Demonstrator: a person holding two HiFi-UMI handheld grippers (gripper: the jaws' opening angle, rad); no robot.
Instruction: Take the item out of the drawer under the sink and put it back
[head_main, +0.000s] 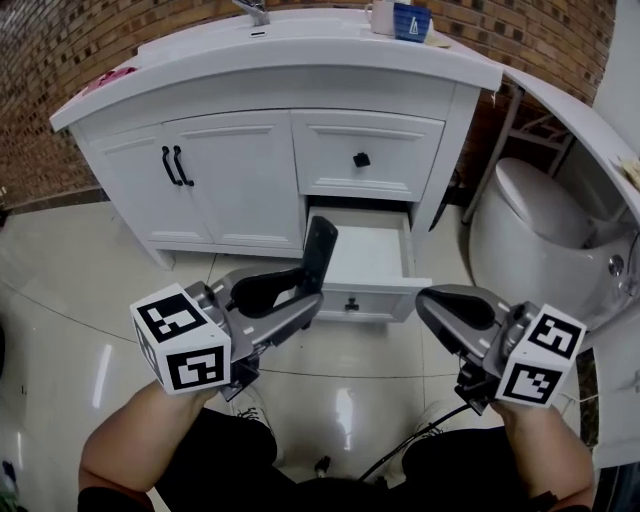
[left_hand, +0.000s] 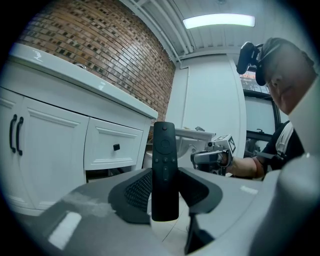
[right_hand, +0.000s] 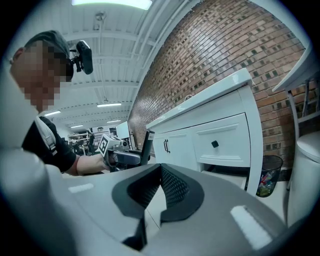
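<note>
The left hand-held gripper (head_main: 303, 288) is pinching a slim black plastic remote control (head_main: 320, 252) near its lower end in the head view. The remote is standing upright, its long axis pointing to 12 o'clock, over the open white bottom drawer (head_main: 362, 303). The right gripper (head_main: 445, 302) is sitting at 4 o'clock.

In the left gripper view, the pads are pressing on the remote's sides, and its buttons are facing the camera.

In the right gripper view, the jaws are meeting at their tips with nothing between them.

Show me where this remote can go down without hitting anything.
The open drawer looks bare inside, bordered by its white walls and front panel. The tiled floor in front of the cabinet doors is also free. The countertop is crowded at its back right corner by the blue cup.
</note>
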